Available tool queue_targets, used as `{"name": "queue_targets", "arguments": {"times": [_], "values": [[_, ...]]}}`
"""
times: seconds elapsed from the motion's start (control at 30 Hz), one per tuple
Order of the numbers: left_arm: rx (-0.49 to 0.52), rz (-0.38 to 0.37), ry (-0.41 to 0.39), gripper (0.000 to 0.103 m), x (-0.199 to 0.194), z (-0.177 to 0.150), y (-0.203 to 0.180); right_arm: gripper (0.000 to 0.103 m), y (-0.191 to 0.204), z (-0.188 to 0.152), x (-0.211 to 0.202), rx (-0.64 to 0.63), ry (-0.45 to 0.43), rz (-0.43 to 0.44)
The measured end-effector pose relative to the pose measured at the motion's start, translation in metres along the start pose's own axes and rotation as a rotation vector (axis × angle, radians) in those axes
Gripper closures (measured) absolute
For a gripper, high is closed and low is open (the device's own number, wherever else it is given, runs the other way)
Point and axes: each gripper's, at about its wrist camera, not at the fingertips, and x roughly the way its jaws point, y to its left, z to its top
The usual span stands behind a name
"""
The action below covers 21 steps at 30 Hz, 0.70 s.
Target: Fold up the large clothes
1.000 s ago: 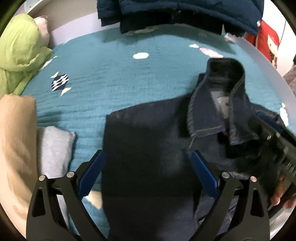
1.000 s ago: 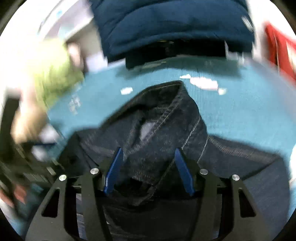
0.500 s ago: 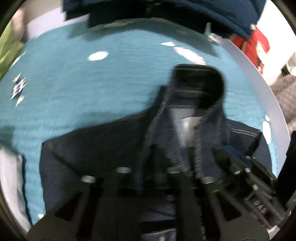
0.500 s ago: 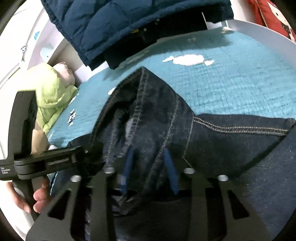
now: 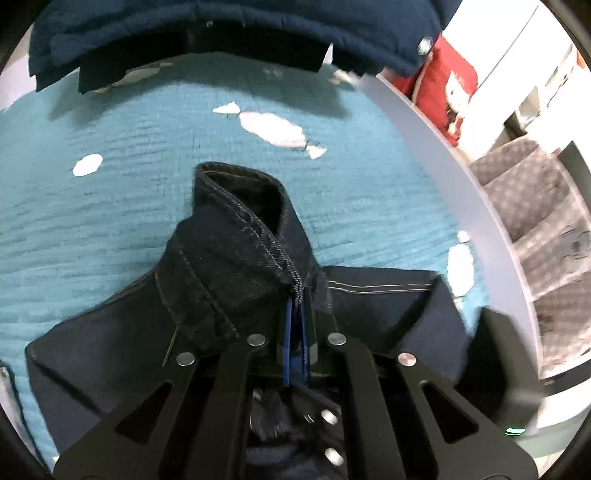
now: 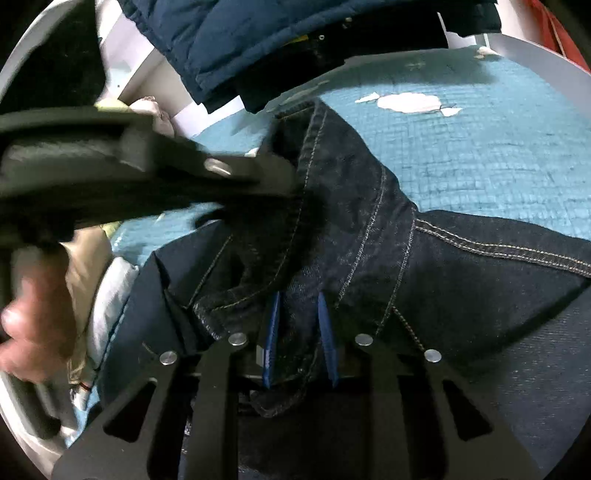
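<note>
Surface: a teal bedspread [image 5: 110,221] with white patches is seen under the work; a white bed rim [image 5: 461,166] is seen curving from 1 to 4 o'clock in the left wrist view.
Background: a dark blue quilted jacket [image 5: 221,22] is hung at 12 o'clock; a red cushion [image 5: 443,81] is seen at 2 o'clock, beyond the rim.
Garment: dark denim jeans [image 5: 229,266] are spread on the bedspread at the centre and towards 6 o'clock, with one stitched section raised into a peak.
Reason for the hold: the raised section is judged to be lifted clear so that it can be carried over the flat part as a fold; two grips on it would keep the fold line straight.
Left gripper [image 5: 295,325]: the blue pads are pressed almost together on a denim seam edge at the centre; the jaws are clenched on the jeans.
Right gripper [image 6: 299,325]: a thick roll of denim is pinched between the blue pads, which are kept apart by the cloth; the jaws are grasping the jeans.
Pose: both tools are pointed forward and slightly down; in the right wrist view the left tool is seen entering from 9 o'clock, blurred, with the left hand [image 6: 33,317] at 8 o'clock.
Beside: pale folded cloth [image 6: 107,295] lies at 8 o'clock.
</note>
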Motion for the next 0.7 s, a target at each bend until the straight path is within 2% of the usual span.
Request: {"name": "queue_targets", "arguments": {"times": [0.07,0.1,0.17,0.23,0.37,0.5,0.57,0.7], "values": [[-0.028,-0.011,0.027,0.098,0.020,-0.009,0.005,0.082,-0.007,0.002,-0.008,0.033,0.001,0.020],[-0.028,-0.017,0.022,0.098,0.029,-0.017,0.008,0.082,-0.009,0.004,-0.020,0.027,-0.031,-0.021],[-0.058,-0.038,-0.039,0.097,0.036,-0.026,0.015,0.081,-0.010,0.006,-0.034,0.007,-0.064,-0.079],[-0.077,-0.057,-0.061,0.096,0.040,-0.029,0.020,0.081,-0.018,0.008,-0.048,0.051,-0.142,-0.087],[-0.048,-0.040,-0.091,0.096,0.041,-0.031,0.017,0.081,-0.028,0.009,-0.056,0.113,-0.195,-0.110],[-0.020,-0.024,-0.121,0.096,0.042,-0.036,0.015,0.081,-0.018,0.013,-0.064,0.094,-0.259,-0.126],[-0.040,-0.063,-0.128,0.096,0.040,-0.036,0.022,0.081,-0.013,0.018,-0.059,0.085,-0.244,-0.124],[-0.099,-0.150,-0.131,0.095,0.040,-0.036,0.036,0.084,0.005,0.043,-0.015,0.084,-0.073,-0.084]]}}
